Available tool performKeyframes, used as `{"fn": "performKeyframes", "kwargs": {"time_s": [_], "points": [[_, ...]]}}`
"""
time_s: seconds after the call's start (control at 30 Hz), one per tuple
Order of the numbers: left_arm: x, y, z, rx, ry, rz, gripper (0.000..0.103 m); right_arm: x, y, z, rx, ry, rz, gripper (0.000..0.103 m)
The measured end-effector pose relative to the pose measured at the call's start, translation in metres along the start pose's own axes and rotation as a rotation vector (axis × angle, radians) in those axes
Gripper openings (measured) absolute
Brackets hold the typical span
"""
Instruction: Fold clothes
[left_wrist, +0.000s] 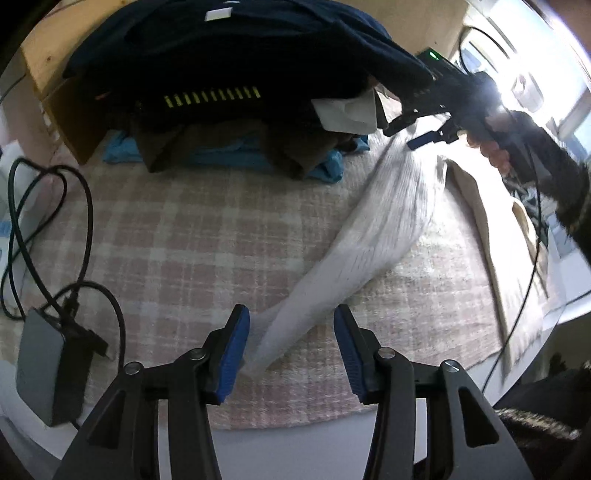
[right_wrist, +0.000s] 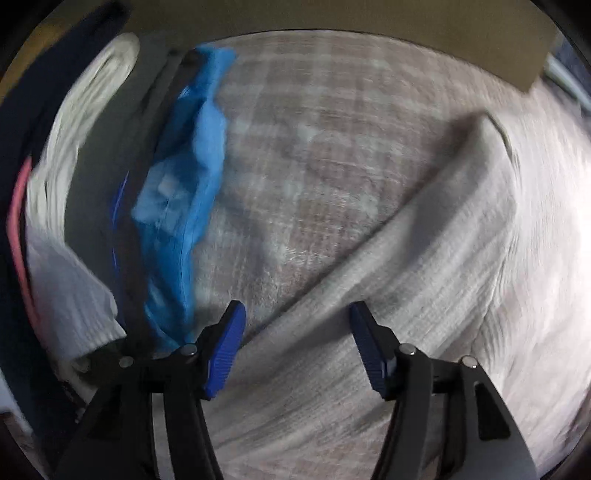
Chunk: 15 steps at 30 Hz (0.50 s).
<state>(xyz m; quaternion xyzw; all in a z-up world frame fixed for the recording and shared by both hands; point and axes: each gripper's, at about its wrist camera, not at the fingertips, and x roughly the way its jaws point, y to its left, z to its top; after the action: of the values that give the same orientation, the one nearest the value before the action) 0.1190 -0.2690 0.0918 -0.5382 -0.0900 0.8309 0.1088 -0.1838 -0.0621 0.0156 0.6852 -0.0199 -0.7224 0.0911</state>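
A long white ribbed cloth (left_wrist: 373, 225) lies stretched slantwise on the pink checked blanket (left_wrist: 192, 236). Its near end rests between the fingers of my left gripper (left_wrist: 291, 347), close to the left pad; the jaws stand apart and do not press it, so this gripper is open. The cloth's far end runs up to my right gripper (left_wrist: 417, 133), held by a hand in a dark sleeve. In the blurred right wrist view, the right gripper (right_wrist: 297, 347) points down, open, over the white cloth (right_wrist: 424, 266), with cloth below the gap and no pad pressing it.
A pile of clothes (left_wrist: 229, 74) stands at the back: navy on top, brown and blue (right_wrist: 184, 177) beneath. A grey power box (left_wrist: 44, 362) with black cables lies at the left. The blanket's front edge runs just under the left gripper's fingers.
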Motion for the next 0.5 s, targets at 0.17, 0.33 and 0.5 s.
{"fn": "performKeyframes", "kwargs": {"time_s": [0.17,0.33,0.5], "points": [[-0.004,0.003,-0.013,0.028,0.005,0.012,0.013,-0.002,0.001,-0.012,-0.089,-0.024,-0.045,0.015],[-0.028,-0.005,-0.02,-0.008,-0.049,0.002,0.005,-0.025,-0.041,-0.013,0.021,-0.04,0.192,0.004],[-0.073,-0.039,-0.03,-0.003,-0.117,0.012,0.005,-0.061,-0.064,-0.026,0.003,-0.091,0.31,0.004]]}}
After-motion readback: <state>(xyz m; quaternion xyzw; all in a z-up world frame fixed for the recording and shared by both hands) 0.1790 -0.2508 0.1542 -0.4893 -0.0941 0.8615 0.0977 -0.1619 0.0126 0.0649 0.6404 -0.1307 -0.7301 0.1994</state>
